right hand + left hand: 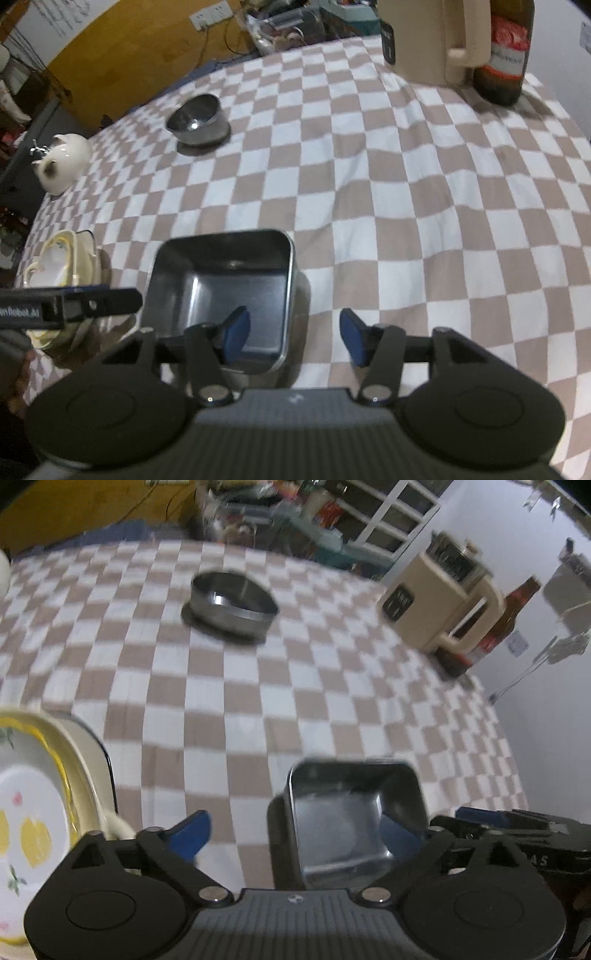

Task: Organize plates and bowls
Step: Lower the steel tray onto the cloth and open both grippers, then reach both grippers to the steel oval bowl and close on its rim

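Note:
A square steel tray (221,291) sits on the checked tablecloth (369,184) just in front of both grippers. My right gripper (293,334) is open, its left finger inside the tray and its right finger outside, so the jaws straddle the tray's right wall. My left gripper (299,834) is open beside the same tray (351,823), whose left wall stands between its fingers. A round steel bowl (232,602) stands farther back; it also shows in the right wrist view (197,120). Stacked cream plates and bowls with a yellow fruit pattern (40,794) sit at the left.
A beige kettle (439,602) and a brown bottle (513,616) stand at the back right. A white ceramic cat figure (62,162) sits at the table's left edge. Shelves and clutter lie beyond the table.

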A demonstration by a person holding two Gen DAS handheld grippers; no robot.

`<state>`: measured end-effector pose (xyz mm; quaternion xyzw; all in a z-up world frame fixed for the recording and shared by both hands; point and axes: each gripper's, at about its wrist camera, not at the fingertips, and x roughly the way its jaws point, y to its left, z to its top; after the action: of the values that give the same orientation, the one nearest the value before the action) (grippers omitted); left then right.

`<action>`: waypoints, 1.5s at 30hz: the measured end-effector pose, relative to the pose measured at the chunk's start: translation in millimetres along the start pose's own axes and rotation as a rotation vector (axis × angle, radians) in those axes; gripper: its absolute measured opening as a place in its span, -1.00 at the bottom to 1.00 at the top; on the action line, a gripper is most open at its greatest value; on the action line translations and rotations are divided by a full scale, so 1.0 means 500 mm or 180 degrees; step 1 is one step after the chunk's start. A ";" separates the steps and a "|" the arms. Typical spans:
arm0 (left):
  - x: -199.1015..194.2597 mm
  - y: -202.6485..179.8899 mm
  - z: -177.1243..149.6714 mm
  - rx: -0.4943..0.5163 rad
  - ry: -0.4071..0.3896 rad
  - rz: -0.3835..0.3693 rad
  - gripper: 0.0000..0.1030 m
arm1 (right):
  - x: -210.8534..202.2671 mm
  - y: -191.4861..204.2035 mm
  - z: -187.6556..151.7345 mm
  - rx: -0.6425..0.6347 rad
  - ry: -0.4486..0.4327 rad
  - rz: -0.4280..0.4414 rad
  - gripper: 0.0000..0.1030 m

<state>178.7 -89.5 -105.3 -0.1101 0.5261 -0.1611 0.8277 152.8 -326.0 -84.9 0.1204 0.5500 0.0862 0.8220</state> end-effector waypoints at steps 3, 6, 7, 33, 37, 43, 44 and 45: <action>-0.023 0.007 0.034 0.0007 -0.0149 -0.0027 1.00 | -0.028 0.007 0.017 -0.0038 -0.0176 -0.0051 0.87; -0.034 0.021 0.079 0.0016 -0.0269 0.0028 1.00 | -0.050 0.019 0.047 -0.0035 -0.0423 -0.0139 0.99; -0.035 0.025 0.094 0.0024 -0.0307 0.0085 1.00 | -0.054 0.024 0.061 -0.0014 -0.0491 -0.0141 0.99; 0.144 0.168 0.407 0.0103 -0.0312 0.0335 0.33 | 0.217 0.081 0.335 0.1322 -0.0210 0.0529 -0.02; 0.187 0.189 0.435 0.0029 -0.0259 0.0317 0.12 | 0.255 0.106 0.358 0.1255 -0.0215 0.0571 -0.02; 0.220 0.208 0.444 -0.0039 -0.0173 0.0243 -0.08 | 0.299 0.127 0.380 0.1196 -0.0152 0.0581 -0.27; 0.223 0.209 0.443 -0.0050 -0.0154 0.0228 -0.13 | 0.304 0.129 0.382 0.1181 -0.0129 0.0567 -0.34; 0.224 0.211 0.441 -0.0063 -0.0141 0.0212 -0.29 | 0.308 0.131 0.382 0.1173 -0.0113 0.0546 -0.46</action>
<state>438.7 -32.2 -142.9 -0.1043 0.5127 -0.1258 0.8429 387.4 -240.8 -132.1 0.3167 0.5296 0.0517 0.7852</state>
